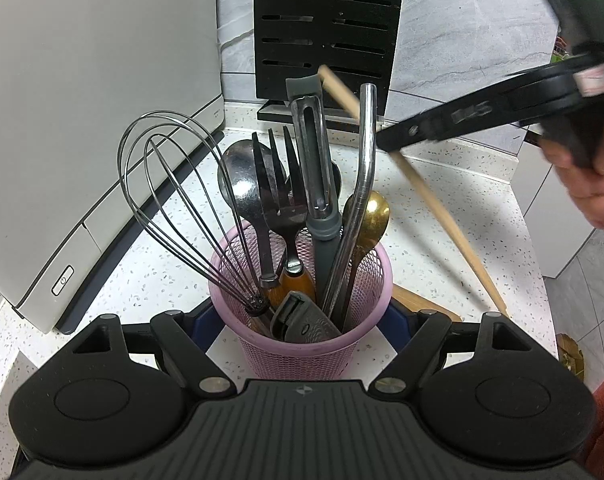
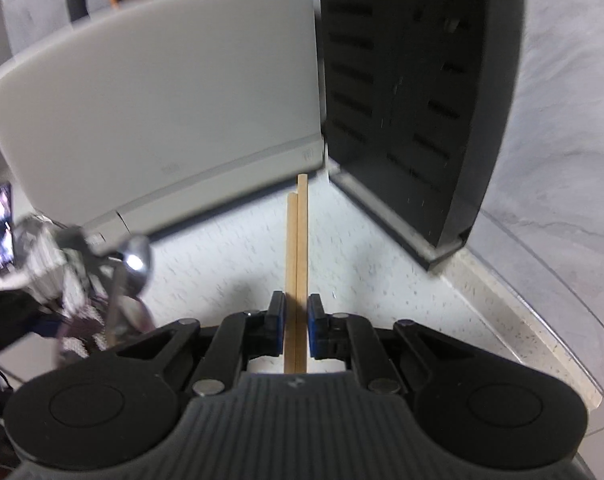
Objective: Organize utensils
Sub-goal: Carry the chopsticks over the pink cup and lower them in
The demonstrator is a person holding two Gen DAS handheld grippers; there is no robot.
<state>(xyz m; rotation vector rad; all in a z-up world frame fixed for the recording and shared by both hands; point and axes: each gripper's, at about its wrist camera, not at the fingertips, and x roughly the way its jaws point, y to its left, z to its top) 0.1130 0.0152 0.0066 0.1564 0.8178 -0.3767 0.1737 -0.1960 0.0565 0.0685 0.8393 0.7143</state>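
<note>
A pink mesh utensil holder (image 1: 302, 352) stands on the speckled counter between the blue pads of my left gripper (image 1: 302, 320), which press its sides. It holds a whisk (image 1: 162, 184), a steel spoon (image 1: 242, 184), a dark fork (image 1: 282, 184), a grey peeler (image 1: 316, 160), a bent steel straw (image 1: 364, 152) and a gold spoon (image 1: 372, 212). My right gripper (image 2: 296, 312) is shut on a pair of wooden chopsticks (image 2: 297, 240), lifted above the counter. In the left wrist view the right gripper (image 1: 386, 142) and the slanting chopsticks (image 1: 442, 216) are just right of the holder.
A white appliance (image 1: 82, 120) stands to the left and a black slotted knife block (image 1: 326, 28) behind the holder, against the grey marble wall. The counter ends at the right (image 1: 542, 240). A person's hand (image 1: 582, 176) holds the right gripper.
</note>
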